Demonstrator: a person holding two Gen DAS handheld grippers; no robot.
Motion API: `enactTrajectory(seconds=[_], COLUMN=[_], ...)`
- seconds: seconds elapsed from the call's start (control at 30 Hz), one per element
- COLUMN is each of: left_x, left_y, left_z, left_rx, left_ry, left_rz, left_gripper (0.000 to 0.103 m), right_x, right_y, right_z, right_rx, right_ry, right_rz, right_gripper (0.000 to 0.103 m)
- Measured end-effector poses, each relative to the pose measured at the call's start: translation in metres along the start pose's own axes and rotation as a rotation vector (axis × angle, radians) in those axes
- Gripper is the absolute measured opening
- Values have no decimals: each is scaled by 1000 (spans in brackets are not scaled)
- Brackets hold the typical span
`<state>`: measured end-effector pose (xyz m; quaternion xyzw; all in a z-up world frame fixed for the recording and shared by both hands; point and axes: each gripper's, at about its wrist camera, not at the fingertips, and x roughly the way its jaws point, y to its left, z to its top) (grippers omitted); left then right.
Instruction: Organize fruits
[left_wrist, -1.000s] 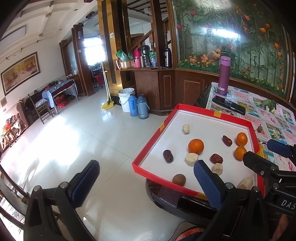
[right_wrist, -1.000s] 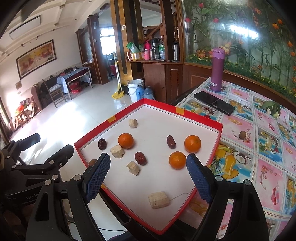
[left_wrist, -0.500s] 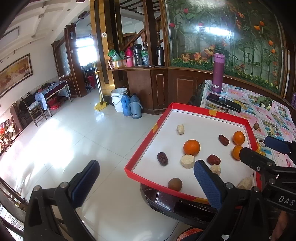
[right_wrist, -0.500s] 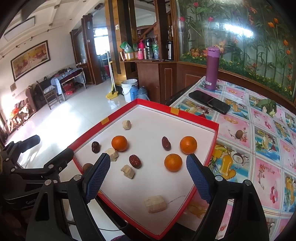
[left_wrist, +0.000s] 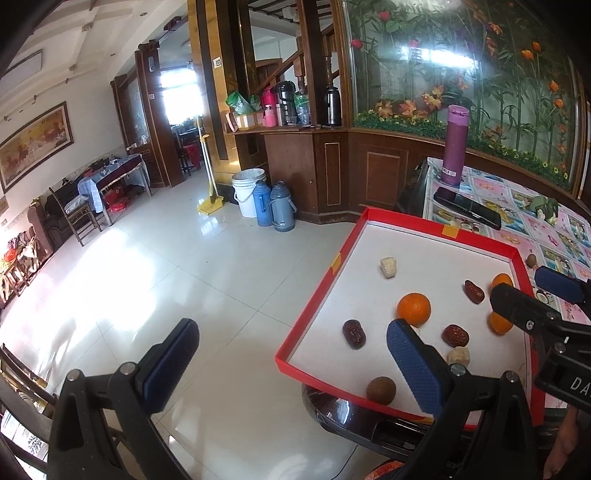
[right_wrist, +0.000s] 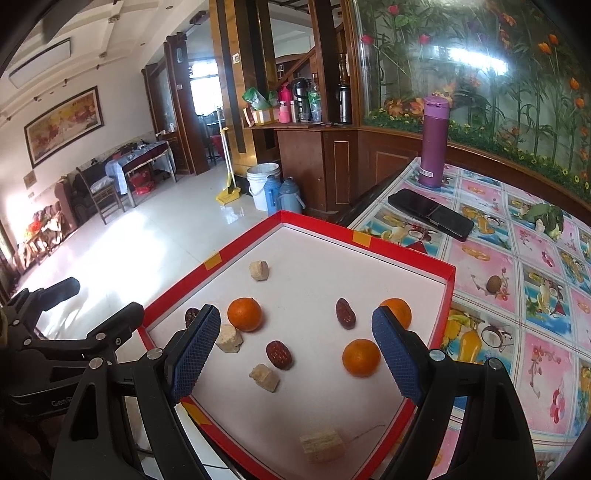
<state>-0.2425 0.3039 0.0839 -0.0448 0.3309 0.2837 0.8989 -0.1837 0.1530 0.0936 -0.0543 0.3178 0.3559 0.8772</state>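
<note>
A red-rimmed white tray (right_wrist: 402, 251) (left_wrist: 314, 314) lies at the table's corner. It holds three oranges (right_wrist: 244, 314) (right_wrist: 361, 357) (right_wrist: 400, 310), dark red dates (right_wrist: 279, 355) (right_wrist: 345, 313) (left_wrist: 354, 333), a brown round fruit (left_wrist: 381, 390) and several pale beige chunks (right_wrist: 258, 270) (right_wrist: 264, 376) (right_wrist: 322, 444). My right gripper (right_wrist: 295, 352) is open and empty, low over the tray's near half. My left gripper (left_wrist: 288, 362) is open and empty, left of the tray, mostly over the floor.
On the patterned tablecloth (right_wrist: 517, 258) beyond the tray lie a black phone (right_wrist: 430, 213), a purple flask (right_wrist: 435, 142), a small brown fruit (right_wrist: 493, 284) and a green item (right_wrist: 546, 218). The table's edge drops to the tiled floor (left_wrist: 166, 280) on the left.
Both grippers have shifted slightly toward the tray, which now sits lower and nearer in both views. The jaws stay open. The fruits have not moved.
</note>
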Motion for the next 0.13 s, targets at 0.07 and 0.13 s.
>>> enactTrajectory(seconds=[0.07, 0.13], left_x=[1, 1], left_y=[0, -5], left_z=[0, 1], left_rx=[-4, -2], left_ry=[6, 9], left_rz=[18, 32], left_gripper=[103, 103], right_x=[1, 1], right_y=[-2, -6], right_z=[0, -1], right_rx=[-6, -9], right_ry=[2, 1], right_rz=[11, 18], right_gripper=[84, 84])
